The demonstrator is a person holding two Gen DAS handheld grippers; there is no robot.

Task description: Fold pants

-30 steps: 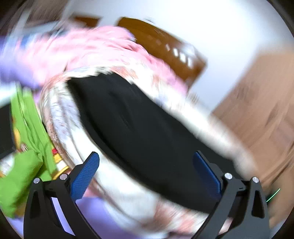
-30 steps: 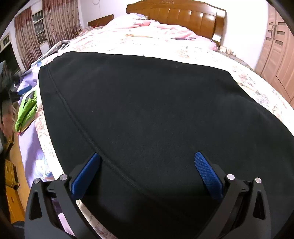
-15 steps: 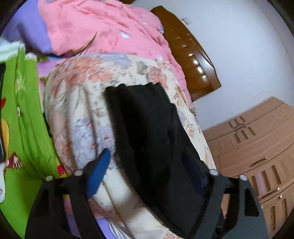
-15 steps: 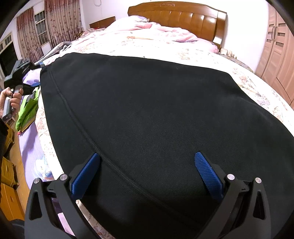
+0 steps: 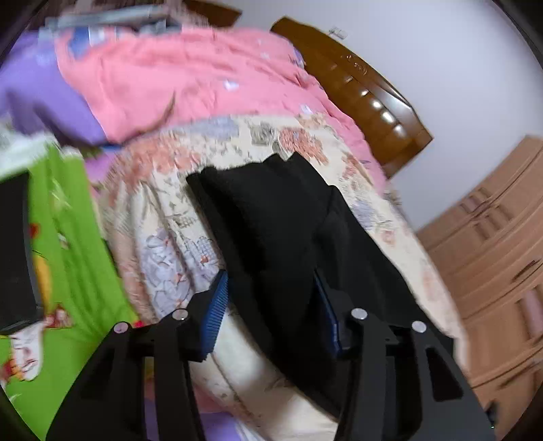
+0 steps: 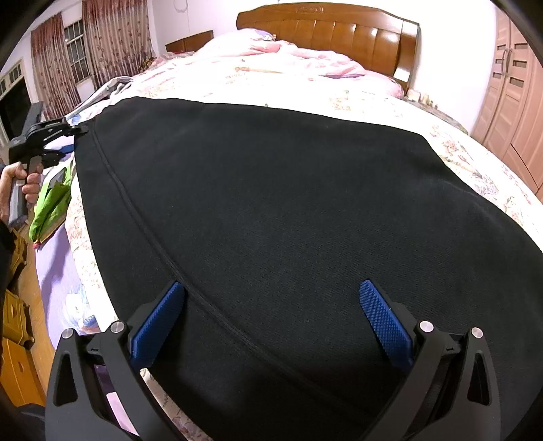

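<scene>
A: Bedroom, floral bedspread, wooden headboard — black pants spread flat across it.

B: And the 2 grippers?

A: The left gripper has just been closing, its jaws around the bunched corner of the pants at the bed's edge; whether the pads bite yet, I can't tell. The right gripper hangs spread above the near end, holding nothing.

B: How to do it well?

A: I'd say catch every layer first — then the right takes its corner before any lift.
</scene>
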